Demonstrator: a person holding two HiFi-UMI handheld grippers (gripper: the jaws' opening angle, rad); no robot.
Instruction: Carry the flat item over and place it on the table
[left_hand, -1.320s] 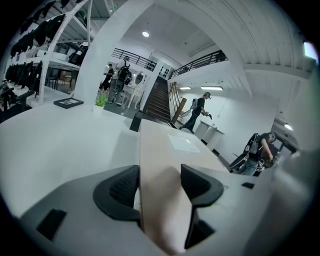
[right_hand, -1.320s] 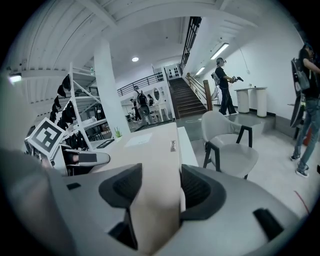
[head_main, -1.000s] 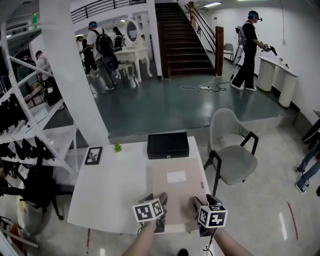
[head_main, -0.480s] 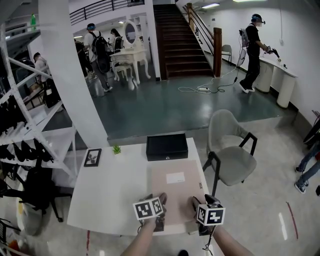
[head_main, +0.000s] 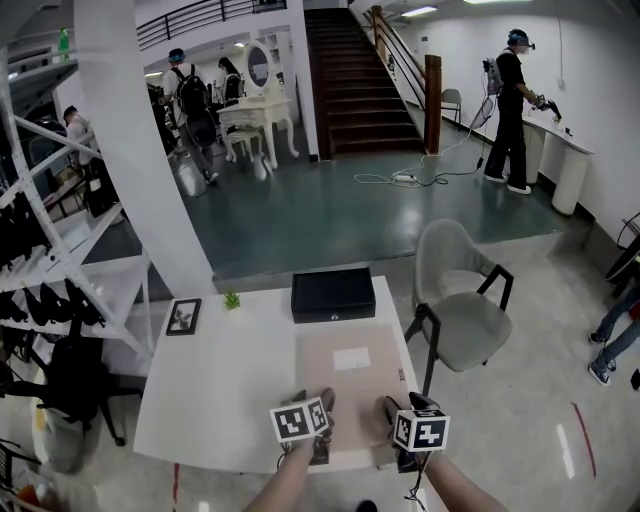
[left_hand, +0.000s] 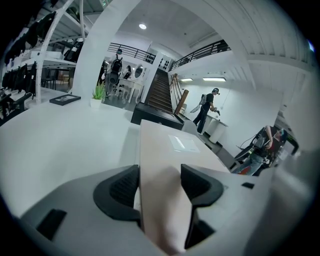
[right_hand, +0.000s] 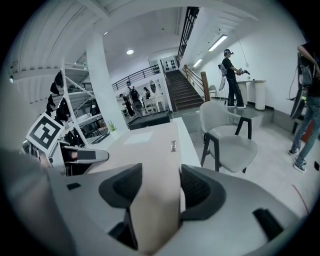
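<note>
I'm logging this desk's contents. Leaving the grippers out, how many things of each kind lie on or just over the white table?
Black box: 1
Picture frame: 1
Small green plant: 1
Flat beige item: 1
Total: 4

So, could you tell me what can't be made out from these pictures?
- Near edge of the flat item: head view, covered by the left gripper and right gripper, so lifted or resting cannot be told.
- Print on its label: too small in every view.
- Image in the picture frame: head view, too small.
</note>
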